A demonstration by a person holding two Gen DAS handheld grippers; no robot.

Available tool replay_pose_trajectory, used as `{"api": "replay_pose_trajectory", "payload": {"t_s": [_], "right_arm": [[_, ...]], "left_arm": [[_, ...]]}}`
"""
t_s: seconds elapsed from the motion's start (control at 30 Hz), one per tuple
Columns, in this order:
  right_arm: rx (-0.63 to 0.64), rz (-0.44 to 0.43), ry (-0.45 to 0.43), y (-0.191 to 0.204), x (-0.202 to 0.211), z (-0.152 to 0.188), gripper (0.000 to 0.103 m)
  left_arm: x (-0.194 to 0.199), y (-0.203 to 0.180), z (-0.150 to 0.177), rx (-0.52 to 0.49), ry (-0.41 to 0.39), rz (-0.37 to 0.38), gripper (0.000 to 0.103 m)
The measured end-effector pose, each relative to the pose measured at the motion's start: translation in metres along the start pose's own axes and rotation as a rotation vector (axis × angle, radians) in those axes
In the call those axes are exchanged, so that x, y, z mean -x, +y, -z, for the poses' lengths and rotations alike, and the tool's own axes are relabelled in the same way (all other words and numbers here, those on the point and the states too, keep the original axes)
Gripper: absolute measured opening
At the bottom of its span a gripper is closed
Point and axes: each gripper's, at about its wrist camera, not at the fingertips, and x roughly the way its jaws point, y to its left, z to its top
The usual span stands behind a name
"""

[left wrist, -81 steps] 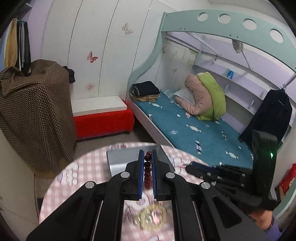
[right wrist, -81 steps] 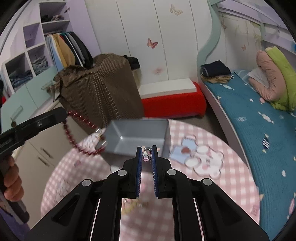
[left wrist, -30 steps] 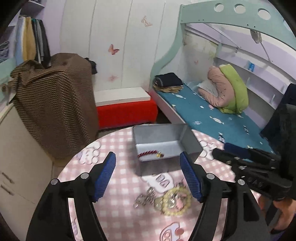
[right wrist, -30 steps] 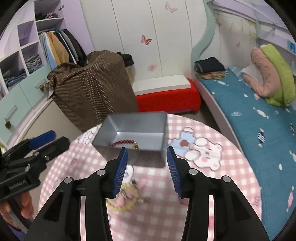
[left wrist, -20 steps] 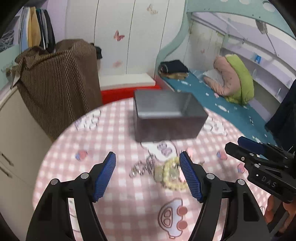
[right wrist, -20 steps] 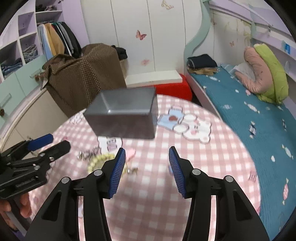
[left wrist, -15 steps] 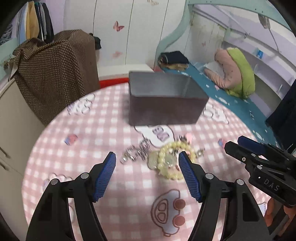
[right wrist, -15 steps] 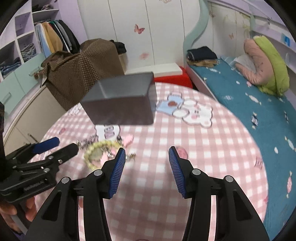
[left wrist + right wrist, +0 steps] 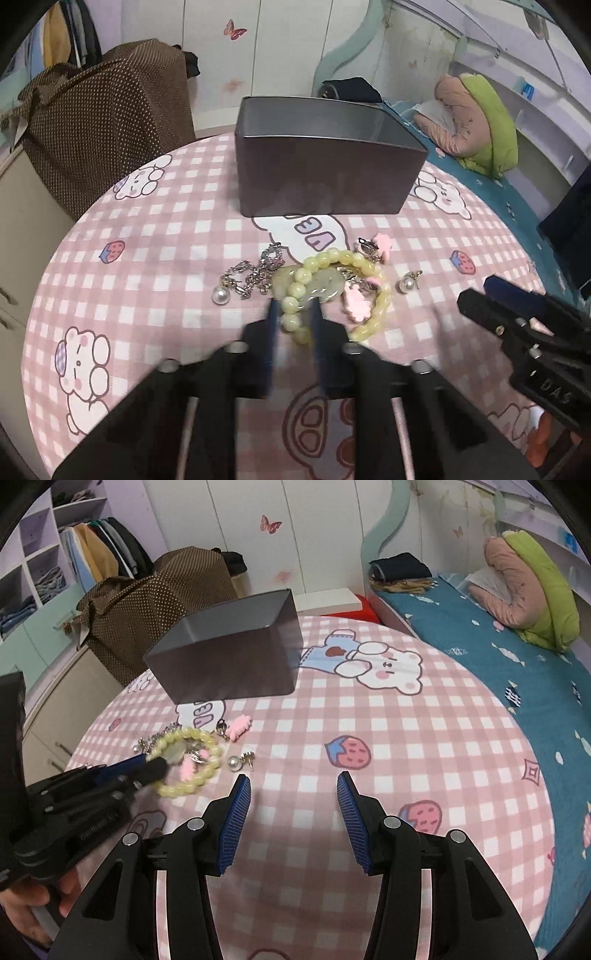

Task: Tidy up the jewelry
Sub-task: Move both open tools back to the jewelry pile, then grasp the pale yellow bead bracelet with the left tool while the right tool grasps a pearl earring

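Observation:
A yellow-green bead bracelet (image 9: 354, 256) with a jade pendant lies on the pink checked tablecloth, tangled with pink charms (image 9: 356, 301). My left gripper (image 9: 294, 306) is blurred. Its jaws are closing on the bracelet's near strand and the pads touch the beads. In the right wrist view the left gripper (image 9: 147, 766) pinches that bracelet (image 9: 195, 779). My right gripper (image 9: 293, 781) hovers open over bare cloth, right of a pearl earring (image 9: 233, 763). A silver chain with a pearl (image 9: 255, 275) lies left of the bracelet. The grey tin box (image 9: 325, 184) stands behind them.
The round table's edge (image 9: 55, 266) curves on the left. A pink clip (image 9: 238, 727) lies near the box (image 9: 229, 664). A brown dotted cover (image 9: 103, 118), a red bench and a teal bed (image 9: 498, 635) surround the table. A hand (image 9: 37, 904) holds the left tool.
The red bead bracelet that both grippers held went into the box. Both grippers then came down toward the table. The left jaws went from wide apart to narrow around the yellow bracelet.

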Motion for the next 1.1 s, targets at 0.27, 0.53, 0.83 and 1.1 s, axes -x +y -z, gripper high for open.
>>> {"api": "replay_pose_trajectory", "payload": {"t_s": [0.27, 0.53, 0.83, 1.1], "right_arm": [[0.005, -0.004, 0.008, 0.005, -0.005, 0.003, 0.051], [0.034, 0.001, 0.025, 0.018, -0.017, 0.000, 0.051], [0.098, 0.001, 0.032, 0.042, -0.035, -0.010, 0.050], [0.161, 0.039, 0.034, 0.051, -0.041, -0.014, 0.019]], "left_arm": [[0.028, 0.018, -0.002, 0.051, -0.075, 0.134, 0.008], [0.058, 0.028, -0.003, 0.050, -0.129, 0.164, 0.008], [0.077, 0.040, -0.005, 0.071, -0.164, 0.256, 0.008], [0.087, 0.038, -0.014, 0.050, -0.202, 0.270, 0.008]]}}
